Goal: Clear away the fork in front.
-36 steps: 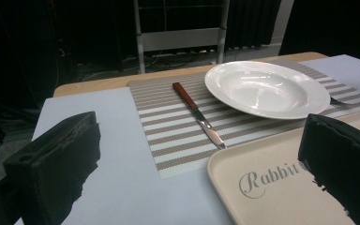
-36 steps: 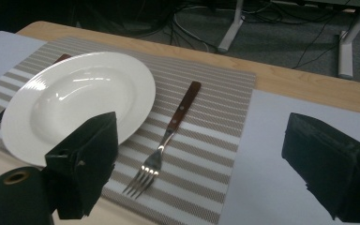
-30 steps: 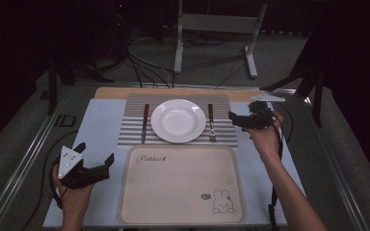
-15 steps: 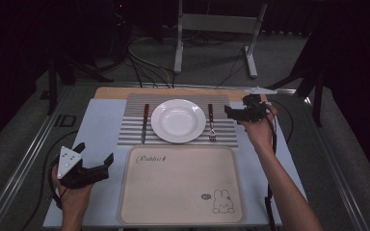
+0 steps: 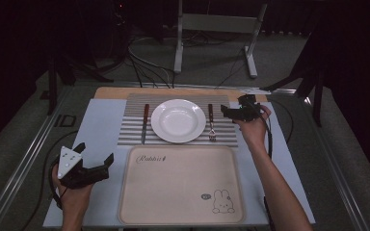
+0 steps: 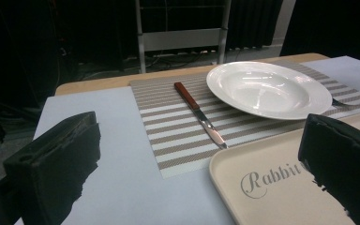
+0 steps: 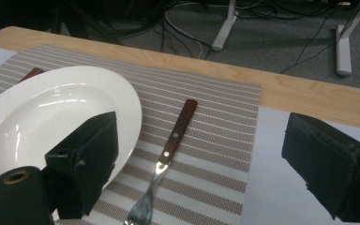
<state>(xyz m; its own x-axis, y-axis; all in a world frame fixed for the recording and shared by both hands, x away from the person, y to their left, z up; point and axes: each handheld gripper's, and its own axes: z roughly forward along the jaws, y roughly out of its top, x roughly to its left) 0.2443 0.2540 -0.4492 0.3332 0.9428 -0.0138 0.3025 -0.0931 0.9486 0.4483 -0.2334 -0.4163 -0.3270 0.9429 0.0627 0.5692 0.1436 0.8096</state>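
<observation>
In the right gripper view, the fork (image 7: pixel 161 165) is losing its tines past the bottom edge; the plate (image 7: pixel 42 117) is hiding the knife (image 7: pixel 30 73) blade.

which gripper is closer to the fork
The right gripper, open, hovers just right of the fork. The left gripper sits far off at the table's near left corner.

Dark room, dim light. Grey carpet floor (image 5: pixel 125 72) with black cables (image 5: pixel 144 62) running across it. A white metal stand (image 5: pixel 212 29) sits behind the tabletop (image 5: pixel 101 125), which is pale blue with a wooden far edge. Dark furniture legs (image 5: pixel 318 82) at right.
</observation>
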